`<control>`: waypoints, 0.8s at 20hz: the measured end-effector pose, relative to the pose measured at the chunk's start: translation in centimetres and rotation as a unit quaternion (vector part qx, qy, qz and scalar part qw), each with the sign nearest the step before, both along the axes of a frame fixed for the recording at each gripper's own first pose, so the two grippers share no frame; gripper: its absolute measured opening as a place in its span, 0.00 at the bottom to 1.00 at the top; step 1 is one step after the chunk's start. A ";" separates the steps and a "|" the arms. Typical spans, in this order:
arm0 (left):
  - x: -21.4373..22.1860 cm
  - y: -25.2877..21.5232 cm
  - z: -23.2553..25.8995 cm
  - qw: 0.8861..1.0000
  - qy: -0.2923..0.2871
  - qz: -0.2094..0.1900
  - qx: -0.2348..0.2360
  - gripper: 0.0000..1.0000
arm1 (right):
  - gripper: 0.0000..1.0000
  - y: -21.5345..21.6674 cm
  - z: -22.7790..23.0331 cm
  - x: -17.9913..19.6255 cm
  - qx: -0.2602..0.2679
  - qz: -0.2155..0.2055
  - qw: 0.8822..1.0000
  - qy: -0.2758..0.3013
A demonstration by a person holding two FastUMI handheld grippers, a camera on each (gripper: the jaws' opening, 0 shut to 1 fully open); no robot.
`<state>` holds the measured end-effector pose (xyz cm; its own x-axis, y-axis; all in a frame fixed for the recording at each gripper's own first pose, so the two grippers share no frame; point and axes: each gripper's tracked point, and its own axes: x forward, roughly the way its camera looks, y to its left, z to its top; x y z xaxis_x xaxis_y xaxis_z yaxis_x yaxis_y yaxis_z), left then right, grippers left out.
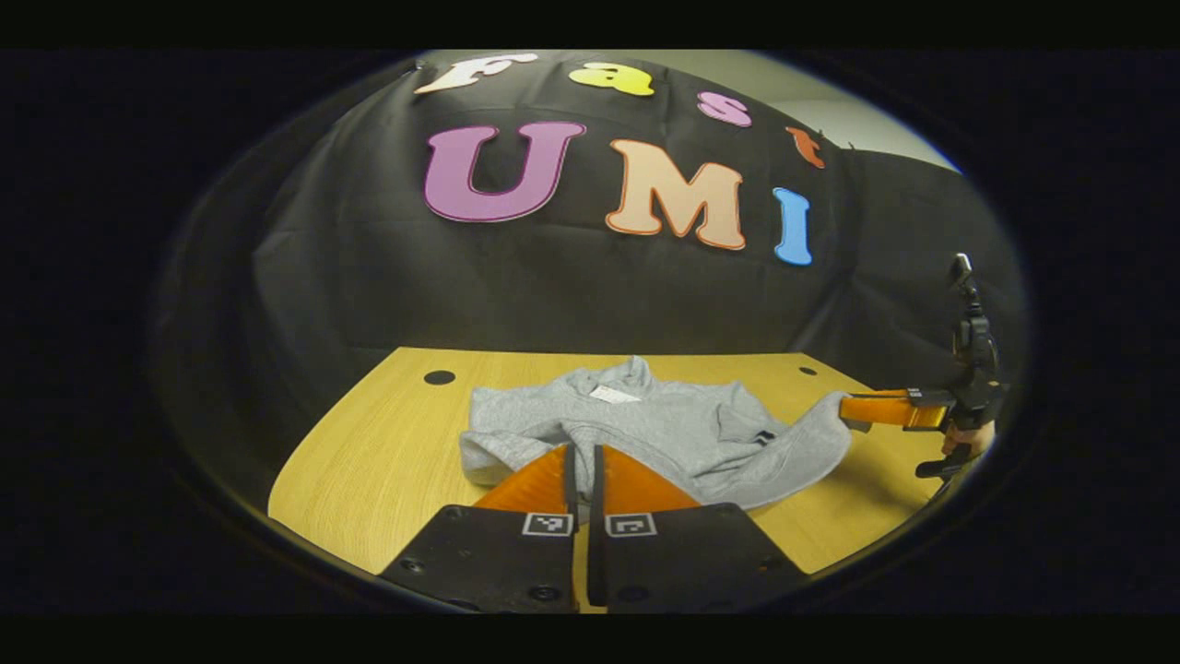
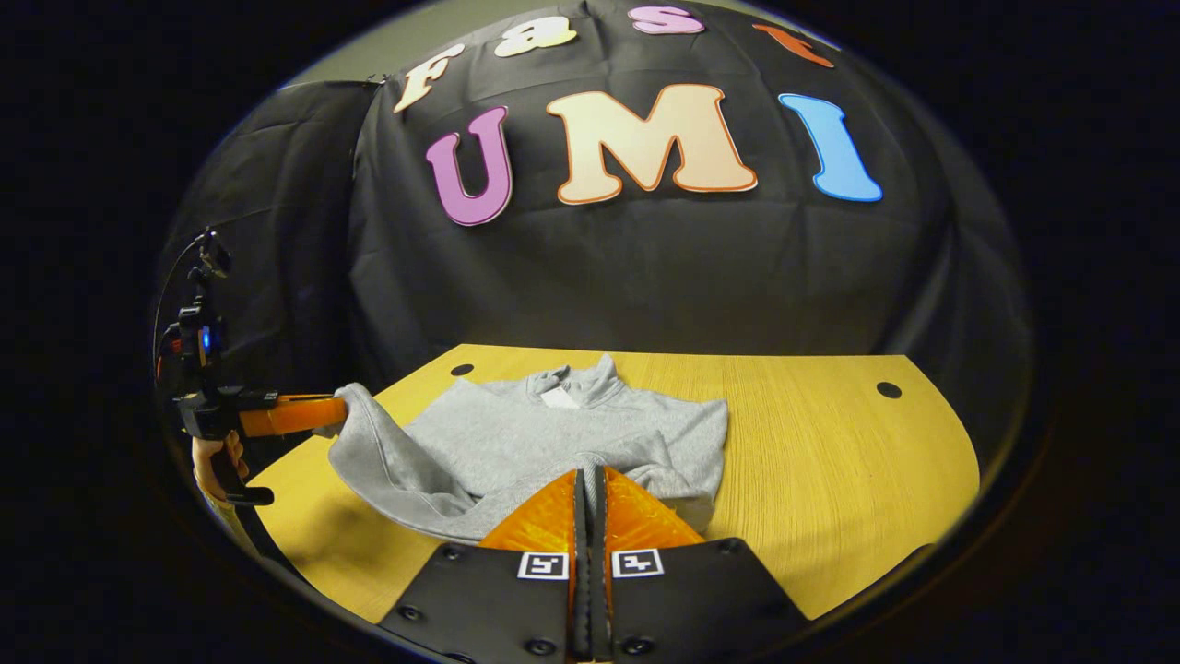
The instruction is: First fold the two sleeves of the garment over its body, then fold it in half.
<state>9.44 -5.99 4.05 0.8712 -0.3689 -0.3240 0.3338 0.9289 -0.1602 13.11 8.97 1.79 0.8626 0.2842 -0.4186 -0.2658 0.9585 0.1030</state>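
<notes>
A grey sweatshirt [image 1: 645,424] lies on the wooden table [image 1: 369,461] with its collar and white label [image 1: 613,394] toward the far wall. My left gripper [image 1: 583,452] is shut on the near left part of its hem. In the right gripper view that same left gripper [image 2: 336,410] holds a grey corner lifted off the table. My right gripper [image 2: 588,475] is shut on the near hem of the sweatshirt [image 2: 535,433]. Seen from the left gripper view, the right gripper [image 1: 843,410] pinches the raised right corner. The near edge hangs between the two grippers.
The table [image 2: 830,461] has bare wood to the right of the garment and a small dark hole [image 2: 889,389] near its far right corner; another hole [image 1: 440,377] sits at the far left. A hand [image 2: 217,456] holds the left gripper's handle. Black cloth walls stand close behind.
</notes>
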 end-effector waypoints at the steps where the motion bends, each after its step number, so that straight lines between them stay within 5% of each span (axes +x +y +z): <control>1: 1.0 -0.2 -0.2 1.000 0.007 0.003 -0.004 0.00 | 0.03 -0.3 -0.1 1.2 0.004 -0.006 1.000 0.006; 8: 7.6 -0.5 -4.4 0.997 0.060 0.034 -0.038 0.00 | 0.02 -1.7 -5.1 7.7 0.049 -0.036 0.995 0.078; 16: 10.5 -0.8 -8.2 0.995 0.085 0.047 -0.020 0.00 | 0.05 -1.8 -7.7 9.6 0.076 -0.044 0.991 0.099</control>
<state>19.99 -6.78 -4.15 0.8367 -0.3043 -0.4554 0.2108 0.9463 -0.2450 22.73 7.16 -5.90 0.7919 0.2841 -0.5406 -0.1422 0.9466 0.2892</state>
